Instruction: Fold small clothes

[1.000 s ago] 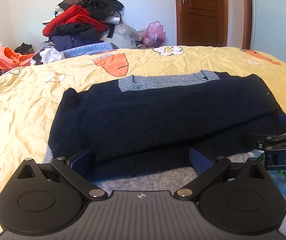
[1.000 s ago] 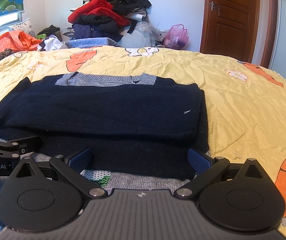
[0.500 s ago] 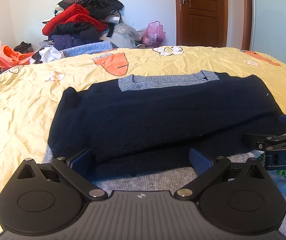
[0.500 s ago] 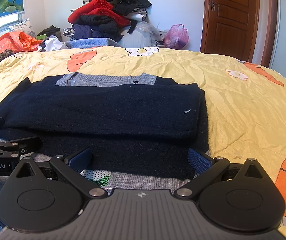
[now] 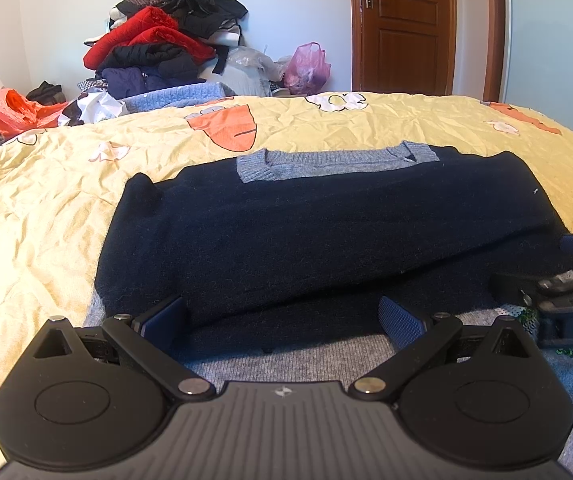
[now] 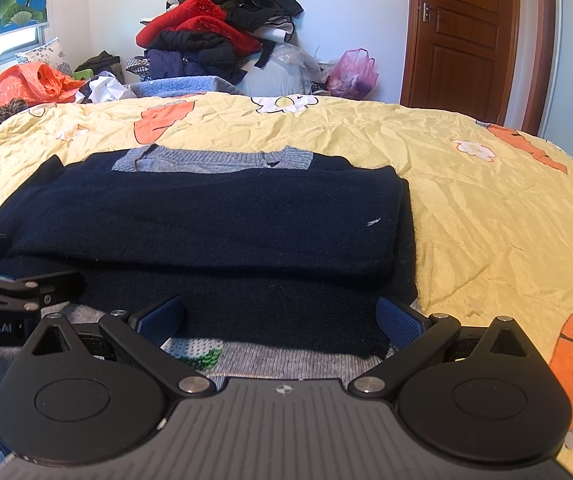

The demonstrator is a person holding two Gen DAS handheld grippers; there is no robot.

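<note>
Left wrist view: yellow quilt (image 5: 366, 128) carries the navy sweater (image 5: 306, 232), sleeves already folded across the body, grey hem nearest. Final bottom-to-collar fold looks left to do. Left gripper (image 5: 282, 316) and right gripper (image 6: 280, 316) sit spread apart at that hem, gripping nothing.

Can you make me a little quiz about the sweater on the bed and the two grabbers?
1. True or false: the dark sweater lies on the yellow bedspread.
2. What colour is the sweater's collar: A red, B grey, C green?
3. Fill in: the left gripper and right gripper are both ____, holding nothing.

Key: 1 true; 2 B; 3 open.
</note>
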